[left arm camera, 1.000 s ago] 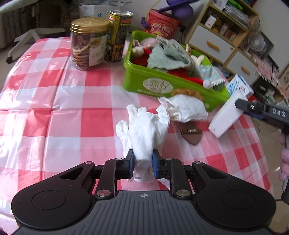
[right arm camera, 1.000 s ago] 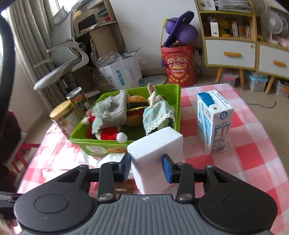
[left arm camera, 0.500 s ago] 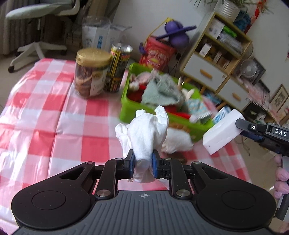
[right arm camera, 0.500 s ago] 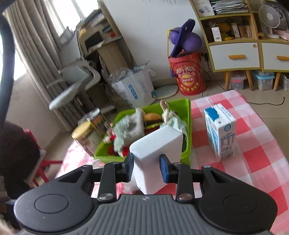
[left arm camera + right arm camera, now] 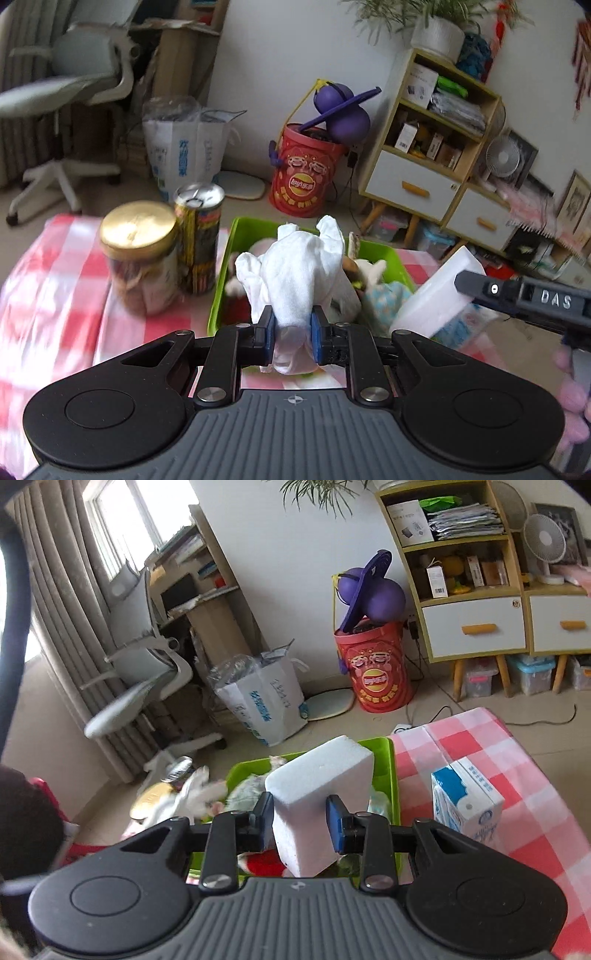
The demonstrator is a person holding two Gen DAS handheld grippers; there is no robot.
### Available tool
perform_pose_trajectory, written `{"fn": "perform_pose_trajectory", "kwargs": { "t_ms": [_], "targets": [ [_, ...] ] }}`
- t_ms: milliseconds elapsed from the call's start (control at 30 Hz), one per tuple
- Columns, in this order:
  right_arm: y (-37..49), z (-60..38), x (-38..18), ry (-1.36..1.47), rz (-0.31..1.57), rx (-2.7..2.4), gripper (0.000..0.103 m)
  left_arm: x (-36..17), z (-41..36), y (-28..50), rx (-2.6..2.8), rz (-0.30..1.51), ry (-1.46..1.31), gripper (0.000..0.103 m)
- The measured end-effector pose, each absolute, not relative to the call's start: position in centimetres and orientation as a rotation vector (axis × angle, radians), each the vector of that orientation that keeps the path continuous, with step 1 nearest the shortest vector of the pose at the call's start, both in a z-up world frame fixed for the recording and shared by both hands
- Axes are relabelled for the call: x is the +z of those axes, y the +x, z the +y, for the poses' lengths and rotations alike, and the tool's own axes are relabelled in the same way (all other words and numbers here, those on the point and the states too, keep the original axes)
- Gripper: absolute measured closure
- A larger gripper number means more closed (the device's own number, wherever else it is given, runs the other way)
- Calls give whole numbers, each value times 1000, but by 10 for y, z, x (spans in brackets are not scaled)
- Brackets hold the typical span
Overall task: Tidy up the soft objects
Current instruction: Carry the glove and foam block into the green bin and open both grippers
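My left gripper (image 5: 292, 334) is shut on a bunched white cloth (image 5: 295, 273), held up in the air in front of the green bin (image 5: 236, 266). The bin holds several soft toys and cloths. In the right wrist view my right gripper (image 5: 300, 825) is shut on a white foam block (image 5: 321, 794), raised above the green bin (image 5: 393, 775). The same foam block (image 5: 436, 295) shows at the right of the left wrist view, with the right gripper's black finger across it.
A gold-lidded jar (image 5: 140, 254) and a tall can (image 5: 199, 240) stand left of the bin on the red-checked tablecloth (image 5: 48, 306). A blue-and-white milk carton (image 5: 465, 805) stands right of the bin. Beyond the table are an office chair, a red bucket and shelves.
Both grippers have risen off the table with their loads and moved toward the green bin. The white cloth and the foam block now hang over it.
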State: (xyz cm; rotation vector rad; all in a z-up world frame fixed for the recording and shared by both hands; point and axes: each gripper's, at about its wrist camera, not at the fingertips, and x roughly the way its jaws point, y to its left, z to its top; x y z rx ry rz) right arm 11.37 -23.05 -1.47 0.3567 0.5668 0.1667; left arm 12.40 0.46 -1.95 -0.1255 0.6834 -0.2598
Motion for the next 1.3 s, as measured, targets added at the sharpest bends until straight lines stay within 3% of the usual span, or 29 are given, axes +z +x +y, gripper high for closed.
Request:
{"fn": "perform_pose_trajectory", "kwargs": {
  "t_ms": [300, 633, 800, 967, 1033, 1300],
  "targets": [
    [141, -214, -43, 260, 604, 192, 87, -69, -17, 171, -206, 766, -12, 86],
    [155, -201, -66, 242, 651, 233, 87, -82, -14, 181, -225, 781, -24, 84],
    [154, -200, -62, 244, 662, 229, 83, -76, -11, 172, -245, 747, -19, 70],
    [148, -211, -51, 290, 693, 227, 63, -62, -2, 156, -263, 734, -2, 54],
    [141, -215, -45, 282, 688, 219, 54, -56, 3, 147, -273, 734, 9, 42],
    [114, -218, -23, 261, 716, 183, 41, -39, 19, 112, -268, 771, 3, 22]
  ]
}}
